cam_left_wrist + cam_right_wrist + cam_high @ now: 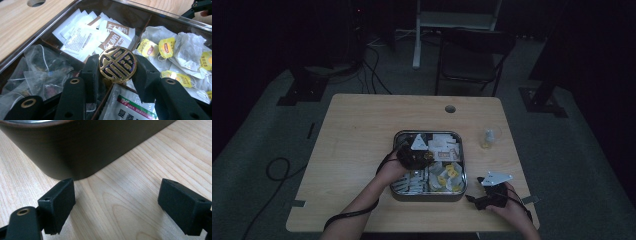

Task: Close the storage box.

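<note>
A round black-and-gold knob (117, 64), clamped between the pads of the left gripper (117, 75), bears a raised gold emblem in the style of a Chinese seal character, which cannot be made out for certain. Behind it, in the far compartment of the tea box (140, 10), brown-and-white sachets (113, 33) carry large Chinese characters and small Latin lettering, partly readable as "Man". Yellow tags (166, 46) on the tea bags in the right-hand compartment show a red Lipton logo. At the near edge, a white packet (130, 107) with a green-and-red band shows Chinese print, cut off. Fine print on the white sachets (77, 37) is too small to read.
</note>
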### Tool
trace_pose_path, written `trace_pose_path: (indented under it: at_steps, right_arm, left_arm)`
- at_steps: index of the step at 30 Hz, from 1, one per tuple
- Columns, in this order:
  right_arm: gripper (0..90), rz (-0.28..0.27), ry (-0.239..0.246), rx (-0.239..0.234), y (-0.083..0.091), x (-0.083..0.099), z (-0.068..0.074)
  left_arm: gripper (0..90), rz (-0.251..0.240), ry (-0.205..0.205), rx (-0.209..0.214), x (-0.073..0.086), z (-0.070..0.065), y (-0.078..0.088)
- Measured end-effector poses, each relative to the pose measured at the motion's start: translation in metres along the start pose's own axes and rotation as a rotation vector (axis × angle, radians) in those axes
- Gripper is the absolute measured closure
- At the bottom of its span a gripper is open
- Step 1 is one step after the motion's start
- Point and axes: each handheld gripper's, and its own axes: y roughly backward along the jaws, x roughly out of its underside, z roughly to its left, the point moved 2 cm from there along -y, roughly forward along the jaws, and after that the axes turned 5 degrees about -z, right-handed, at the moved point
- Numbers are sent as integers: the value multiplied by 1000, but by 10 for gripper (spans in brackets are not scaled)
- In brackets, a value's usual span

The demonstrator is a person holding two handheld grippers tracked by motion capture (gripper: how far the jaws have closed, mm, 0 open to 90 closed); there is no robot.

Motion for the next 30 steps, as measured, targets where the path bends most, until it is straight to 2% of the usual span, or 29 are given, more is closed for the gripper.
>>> trace_pose_path:
  at_steps: [2,7,12,15,19,22,23,24,25,26,27,28,30]
  right_arm:
    - [138,0,0,0,0,0,0]
    - [138,0,1,0,0,0,0]
    - [138,0,0,0,0,0,0]
    - [139,0,0,0,0,0,0]
    - [138,0,0,0,0,0,0]
    - [138,0,-3,3,0,0,0]
    - [138,-1,-5,7,0,0,-1]
    - [138,-1,-5,7,0,0,-1]
    - [137,-1,-5,8,0,0,-1]
    - [137,-1,-5,8,0,0,-1]
    - [137,-1,-5,8,0,0,-1]
    - [137,-1,-5,8,0,0,-1]
    - [137,-1,-4,9,0,0,0]
  left_arm:
    - [596,6,-11,-8,0,-1,0]
    - [596,-4,-5,-7,1,1,-1]
    - [596,-9,6,2,2,1,-1]
    - [595,-17,27,10,4,1,-1]
    - [593,-22,21,9,4,1,-1]
    - [585,-26,38,12,4,1,-1]
    - [455,-35,52,20,3,1,1]
    - [455,-39,66,18,2,2,2]
    - [371,-46,75,17,1,2,5]
    - [371,-58,86,13,0,3,7]
    - [312,-59,95,21,0,5,9]
    - [206,-69,106,16,-1,6,11]
    - [176,-77,112,5,-2,8,16]
